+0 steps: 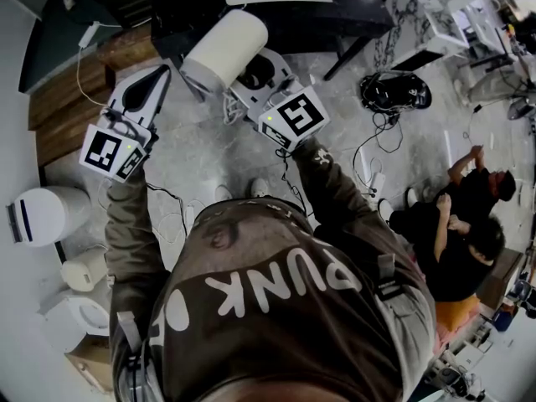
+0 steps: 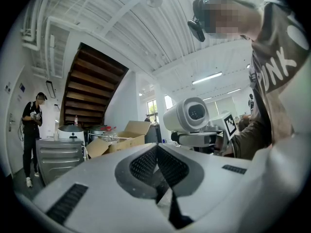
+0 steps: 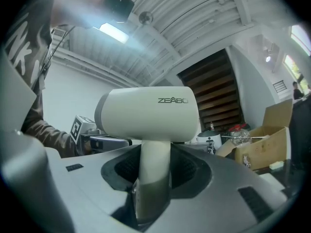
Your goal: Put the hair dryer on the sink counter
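Room: grey marbled floor (image 1: 197, 153), dark wooden staircase (image 3: 216, 86), open cardboard box (image 3: 265, 142). We list one white hair dryer (image 3: 148, 113), held in the air in front of the person. Its handle is clamped between the jaws of the right gripper (image 3: 153, 178). We list the left gripper (image 2: 156, 152) beside it, jaws together, nothing between them.

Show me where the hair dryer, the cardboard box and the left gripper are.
hair dryer (image 3: 148, 113), right gripper view, side of its white barrel.
cardboard box (image 3: 265, 148), right gripper view, its front wall.
left gripper (image 2: 157, 152), left gripper view, where its shut jaws meet.
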`<state>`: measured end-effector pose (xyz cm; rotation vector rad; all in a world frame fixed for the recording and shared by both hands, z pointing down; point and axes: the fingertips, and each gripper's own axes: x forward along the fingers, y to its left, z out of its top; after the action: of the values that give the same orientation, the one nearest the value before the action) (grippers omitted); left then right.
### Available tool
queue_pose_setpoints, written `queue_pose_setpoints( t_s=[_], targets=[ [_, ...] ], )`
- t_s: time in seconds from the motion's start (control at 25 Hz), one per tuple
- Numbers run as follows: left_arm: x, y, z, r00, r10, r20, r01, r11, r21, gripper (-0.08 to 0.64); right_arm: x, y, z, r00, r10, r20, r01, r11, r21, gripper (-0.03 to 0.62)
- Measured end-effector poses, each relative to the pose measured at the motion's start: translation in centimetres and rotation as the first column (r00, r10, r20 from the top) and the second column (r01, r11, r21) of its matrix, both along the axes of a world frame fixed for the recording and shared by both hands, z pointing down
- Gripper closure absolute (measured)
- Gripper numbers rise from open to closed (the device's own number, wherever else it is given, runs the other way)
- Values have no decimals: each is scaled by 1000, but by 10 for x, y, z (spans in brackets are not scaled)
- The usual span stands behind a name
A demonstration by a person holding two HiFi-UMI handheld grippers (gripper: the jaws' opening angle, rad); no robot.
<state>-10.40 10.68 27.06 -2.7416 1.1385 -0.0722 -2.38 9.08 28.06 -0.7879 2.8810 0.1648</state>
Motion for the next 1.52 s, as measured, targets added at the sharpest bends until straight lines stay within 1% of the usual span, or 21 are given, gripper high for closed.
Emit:
queue_pose_setpoints(
  t_s=[0.24, 0.6, 0.72, 0.84, 1.0, 1.12, 1.4, 1.52],
  targets=[
    [8, -5, 2, 1000, -18, 16, 18, 1000, 5, 566, 9, -9, 3, 1000, 21, 12, -21, 1000, -9, 436],
    [46, -8, 1, 998, -51, 25, 51, 999, 7, 566, 45, -11, -2, 1000, -1, 19, 1, 1000, 8, 436],
    [54, -16, 5, 998, -54, 24, 54, 999, 2, 566, 56, -19, 2, 1000, 3, 21, -3, 1000, 1, 436],
    [55, -29, 10, 998, -55, 23, 55, 998, -5, 566, 59, -32, 7, 1000, 10, 29, -10, 1000, -14, 436],
    [49, -58, 19, 999, -50, 20, 50, 999, -11, 566, 53, -60, 17, 999, 19, 33, -18, 999, -36, 436],
    [38, -88, 28, 999, -40, 15, 40, 999, -15, 566, 39, -89, 29, 1000, 24, 10, -23, 999, -42, 436],
    [-12, -192, 52, 1000, -22, 8, 22, 1000, -21, 566, -13, -186, 54, 998, 56, -23, -58, 994, -96, 436],
    [-33, -235, 62, 1000, -13, 22, 13, 999, -32, 566, -35, -229, 62, 996, 78, -44, -83, 987, -136, 436]
  ],
)
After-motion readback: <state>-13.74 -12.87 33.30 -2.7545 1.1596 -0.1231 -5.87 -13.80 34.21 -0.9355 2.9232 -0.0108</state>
